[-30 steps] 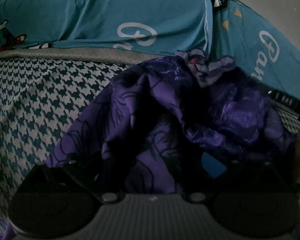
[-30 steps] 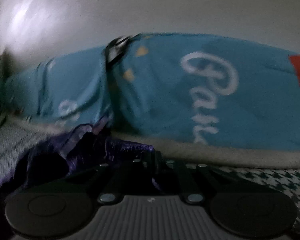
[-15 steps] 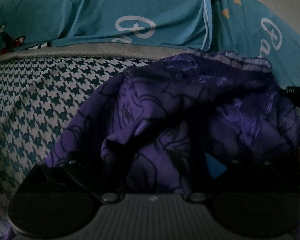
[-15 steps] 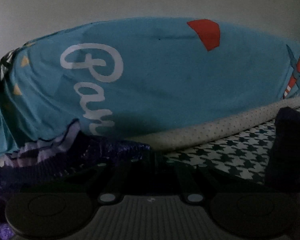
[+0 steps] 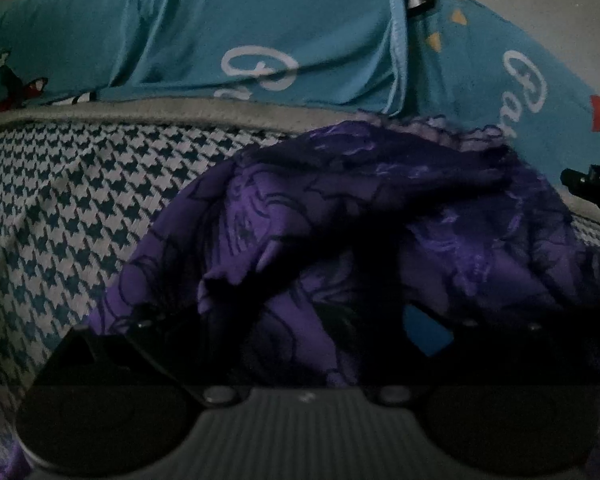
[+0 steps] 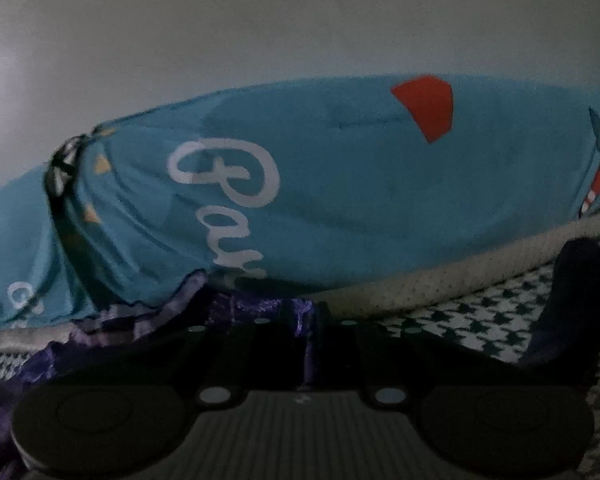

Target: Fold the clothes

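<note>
The purple garment point(image 5: 340, 216) is lying bunched on the houndstooth bed cover point(image 5: 60, 208), filling the centre and the 3 o'clock side of the left wrist view. Its pale ruffled hem point(image 5: 432, 126) is running along the 12 o'clock edge of the heap, just below the teal pillow point(image 5: 220, 32). A grey mattress border point(image 5: 120, 110) is separating the pillow from the houndstooth cover.

The left gripper point(image 5: 300, 332) is pointing down into the heap. Its fingers are standing wide apart, one at 8 o'clock and one at 4 o'clock, with purple cloth lying between them. Whether the pads are pressing on the cloth cannot be told; the fingertips are dark and partly buried.

The right gripper point(image 6: 312, 344) is pointing toward the second teal pillow point(image 6: 360, 184), which is bearing white script lettering and a red patch. Its fingers point(image 6: 236, 344) are standing close together with a narrow gap, and the jaws have just been opening. A thin fold of the purple garment point(image 6: 306, 336) is sitting in that gap. The rest of the cloth is trailing away toward 8 o'clock, with the ruffled hem point(image 6: 148, 312) showing at 9 o'clock. A dark cloth strip point(image 6: 560, 300) is rising at 3 o'clock over the houndstooth cover point(image 6: 460, 324).

The tip of the right gripper is also showing at the 3 o'clock edge of the left wrist view.
</note>
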Demonstrator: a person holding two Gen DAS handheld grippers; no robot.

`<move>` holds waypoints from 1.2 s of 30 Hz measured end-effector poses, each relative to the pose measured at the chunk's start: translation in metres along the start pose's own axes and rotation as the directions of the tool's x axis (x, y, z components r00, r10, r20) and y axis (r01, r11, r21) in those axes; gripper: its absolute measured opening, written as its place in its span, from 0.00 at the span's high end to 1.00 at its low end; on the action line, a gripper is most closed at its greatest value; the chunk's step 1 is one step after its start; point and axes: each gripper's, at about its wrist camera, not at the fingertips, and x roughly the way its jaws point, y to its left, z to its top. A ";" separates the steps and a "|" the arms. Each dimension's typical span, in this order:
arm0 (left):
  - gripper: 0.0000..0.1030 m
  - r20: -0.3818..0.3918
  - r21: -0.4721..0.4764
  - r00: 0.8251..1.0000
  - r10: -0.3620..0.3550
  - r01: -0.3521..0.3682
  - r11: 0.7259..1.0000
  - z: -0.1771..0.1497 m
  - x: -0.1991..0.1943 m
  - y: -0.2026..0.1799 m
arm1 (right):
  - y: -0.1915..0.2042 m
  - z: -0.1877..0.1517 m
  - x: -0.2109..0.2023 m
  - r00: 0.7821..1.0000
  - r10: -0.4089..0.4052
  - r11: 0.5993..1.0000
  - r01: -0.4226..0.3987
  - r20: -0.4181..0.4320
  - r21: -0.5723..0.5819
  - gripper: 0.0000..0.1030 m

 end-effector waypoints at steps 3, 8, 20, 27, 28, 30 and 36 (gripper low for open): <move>0.00 0.010 0.007 1.000 -0.011 0.010 1.000 -0.001 -0.008 -0.004 | -0.014 -0.001 -0.016 1.000 0.019 1.000 -0.019 -0.003 0.009 0.86; 0.00 0.020 0.022 0.999 -0.026 0.026 0.999 -0.002 -0.017 -0.011 | -0.071 -0.011 -0.043 0.999 -0.050 0.996 0.050 0.000 0.069 0.83; 0.00 0.008 0.081 1.000 -0.020 0.019 0.997 -0.015 -0.016 -0.034 | -0.183 -0.023 -0.082 0.980 -0.177 0.949 0.194 -0.088 0.251 0.83; 0.00 0.006 0.111 1.000 -0.014 0.014 0.994 -0.020 -0.014 -0.043 | -0.211 -0.034 -0.065 0.982 -0.156 0.912 0.186 -0.109 0.366 0.83; 0.00 0.006 0.110 1.000 -0.015 0.014 0.994 -0.020 -0.014 -0.043 | -0.214 -0.036 -0.064 0.982 -0.159 0.905 0.187 -0.105 0.381 0.83; 0.00 0.005 0.106 1.000 -0.016 0.015 0.994 -0.020 -0.014 -0.042 | -0.218 -0.038 -0.059 0.981 -0.163 0.892 0.191 -0.104 0.410 0.83; 0.00 -0.006 0.100 1.000 -0.018 0.018 0.995 -0.019 -0.011 -0.040 | -0.221 -0.042 -0.044 0.978 -0.186 0.876 0.207 -0.091 0.435 0.79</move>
